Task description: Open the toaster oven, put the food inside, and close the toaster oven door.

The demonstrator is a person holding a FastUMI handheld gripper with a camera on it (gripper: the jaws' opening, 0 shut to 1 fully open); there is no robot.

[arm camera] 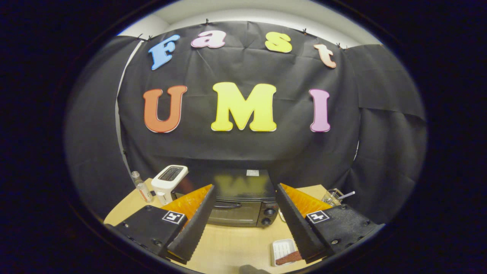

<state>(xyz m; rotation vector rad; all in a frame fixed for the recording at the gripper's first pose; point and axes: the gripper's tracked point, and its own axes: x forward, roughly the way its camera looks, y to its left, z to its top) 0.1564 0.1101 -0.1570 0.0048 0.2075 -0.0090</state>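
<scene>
Tongs (243, 213) hanging wide apart, empty, facing the shut toaster oven (243, 201).

The oven is sitting mid-frame on the counter (228, 243), its door handle (227, 205) showing between the fingers; the food on its white tray (283, 251) is lying lower right. Judging from this, approaching level and pinching the handle squarely is looking wisest.

Black cloth wall (243, 148) behind light wooden table (228, 243); pale ceiling (258, 11) above.

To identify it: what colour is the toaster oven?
Black toaster oven, door closed, seen in the gripper view.
</scene>
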